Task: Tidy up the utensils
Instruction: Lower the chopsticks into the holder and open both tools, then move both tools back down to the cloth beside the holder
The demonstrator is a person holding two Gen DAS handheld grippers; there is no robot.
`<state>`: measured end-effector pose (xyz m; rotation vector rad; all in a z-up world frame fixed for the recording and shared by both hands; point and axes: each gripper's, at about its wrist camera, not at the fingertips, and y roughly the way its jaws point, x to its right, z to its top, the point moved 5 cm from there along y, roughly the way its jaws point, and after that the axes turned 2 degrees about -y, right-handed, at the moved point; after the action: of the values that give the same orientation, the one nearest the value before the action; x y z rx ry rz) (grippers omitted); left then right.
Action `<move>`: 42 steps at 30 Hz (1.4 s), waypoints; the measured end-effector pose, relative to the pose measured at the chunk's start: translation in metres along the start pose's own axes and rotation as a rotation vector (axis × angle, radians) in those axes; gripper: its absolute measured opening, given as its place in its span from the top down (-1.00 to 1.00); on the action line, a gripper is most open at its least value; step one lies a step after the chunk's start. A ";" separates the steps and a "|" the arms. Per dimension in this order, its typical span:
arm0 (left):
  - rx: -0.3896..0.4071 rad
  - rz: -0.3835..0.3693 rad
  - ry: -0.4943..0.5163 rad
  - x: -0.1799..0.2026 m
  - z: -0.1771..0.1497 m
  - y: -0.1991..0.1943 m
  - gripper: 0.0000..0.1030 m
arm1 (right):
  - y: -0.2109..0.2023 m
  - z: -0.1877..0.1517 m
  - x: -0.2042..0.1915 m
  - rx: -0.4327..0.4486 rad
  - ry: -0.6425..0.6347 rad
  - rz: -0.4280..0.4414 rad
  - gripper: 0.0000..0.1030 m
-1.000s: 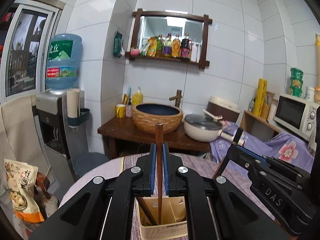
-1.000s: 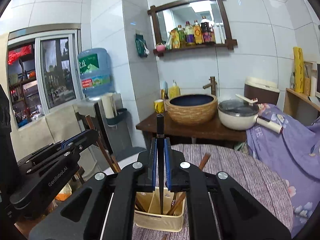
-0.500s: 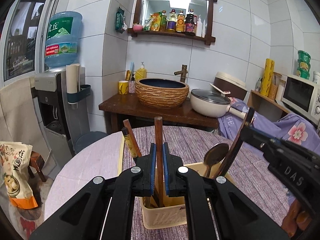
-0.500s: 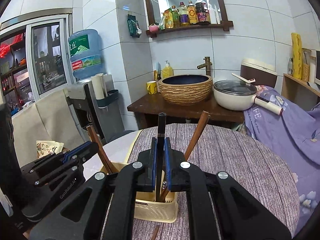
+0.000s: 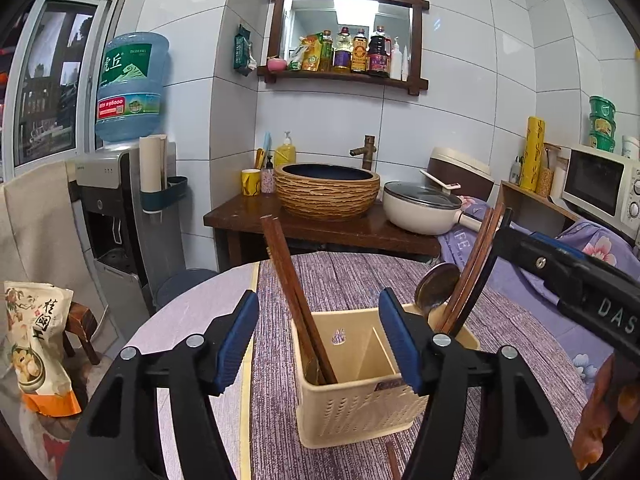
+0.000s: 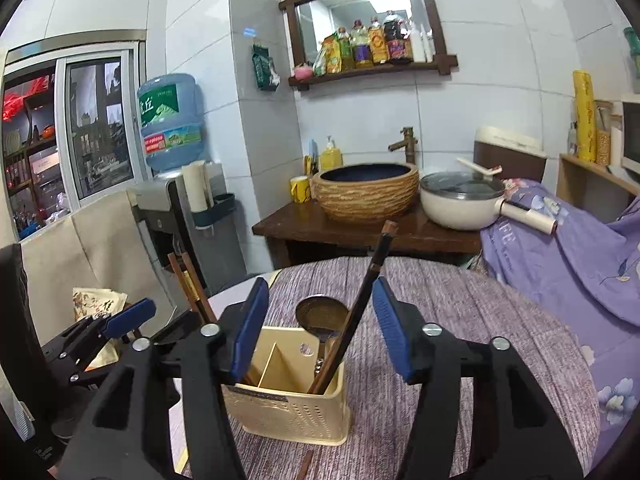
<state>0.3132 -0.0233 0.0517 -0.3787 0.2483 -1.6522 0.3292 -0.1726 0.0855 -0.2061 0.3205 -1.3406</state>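
Both grippers, left gripper (image 5: 316, 340) and right gripper (image 6: 318, 328), are opening, pads clear of the chopsticks (image 5: 298, 304) leaning in the basket (image 5: 360, 408) just ahead, between each one's fingers; one more chopstick (image 6: 306, 468) lies below, nearer the right.

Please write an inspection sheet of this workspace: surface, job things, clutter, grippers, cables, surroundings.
Surface: round table with purple striped cloth.
Job's things: cream utensil holder; brown chopsticks lean in its left compartment, more chopsticks and a wooden spoon in the right one.
Clutter: one stick lies on the cloth before the holder.
Grippers: left hand-held gripper and right hand-held gripper opening, pads off the chopsticks.
Cables: nothing seen.
Surroundings: basin, pot, water dispenser.
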 end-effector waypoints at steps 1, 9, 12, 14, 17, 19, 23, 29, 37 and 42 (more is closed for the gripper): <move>0.000 0.003 -0.003 -0.003 -0.002 -0.003 -0.32 | -0.003 0.000 0.000 0.010 -0.016 -0.020 -0.09; -0.032 0.010 -0.051 -0.025 -0.025 -0.028 -0.77 | -0.040 -0.018 -0.001 0.042 -0.033 -0.023 -0.55; -0.098 -0.008 -0.048 -0.026 -0.046 -0.035 -0.79 | -0.046 -0.038 -0.006 -0.005 -0.061 -0.027 -0.59; -0.141 -0.011 -0.039 -0.026 -0.062 -0.038 -0.79 | -0.048 -0.051 -0.006 -0.040 -0.066 -0.025 -0.63; -0.201 -0.020 -0.041 -0.026 -0.089 -0.041 -0.79 | -0.048 -0.077 -0.002 -0.108 -0.054 -0.049 -0.64; -0.243 -0.019 -0.031 -0.024 -0.107 -0.042 -0.79 | -0.045 -0.093 0.003 -0.156 -0.039 -0.060 -0.65; -0.298 -0.024 0.008 -0.012 -0.137 -0.047 -0.78 | -0.041 -0.127 0.014 -0.243 -0.004 -0.081 -0.65; -0.373 -0.058 0.058 0.010 -0.171 -0.054 -0.63 | -0.037 -0.166 0.031 -0.316 0.022 -0.139 -0.65; -0.453 -0.109 0.101 0.040 -0.202 -0.057 -0.34 | -0.039 -0.183 0.036 -0.345 0.030 -0.152 -0.65; -0.486 -0.121 0.114 0.052 -0.213 -0.053 -0.08 | -0.039 -0.186 0.035 -0.353 0.028 -0.142 -0.65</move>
<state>0.1778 -0.0812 -0.1195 -0.6748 0.7315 -1.7255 0.2358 -0.2087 -0.0802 -0.5128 0.5749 -1.4210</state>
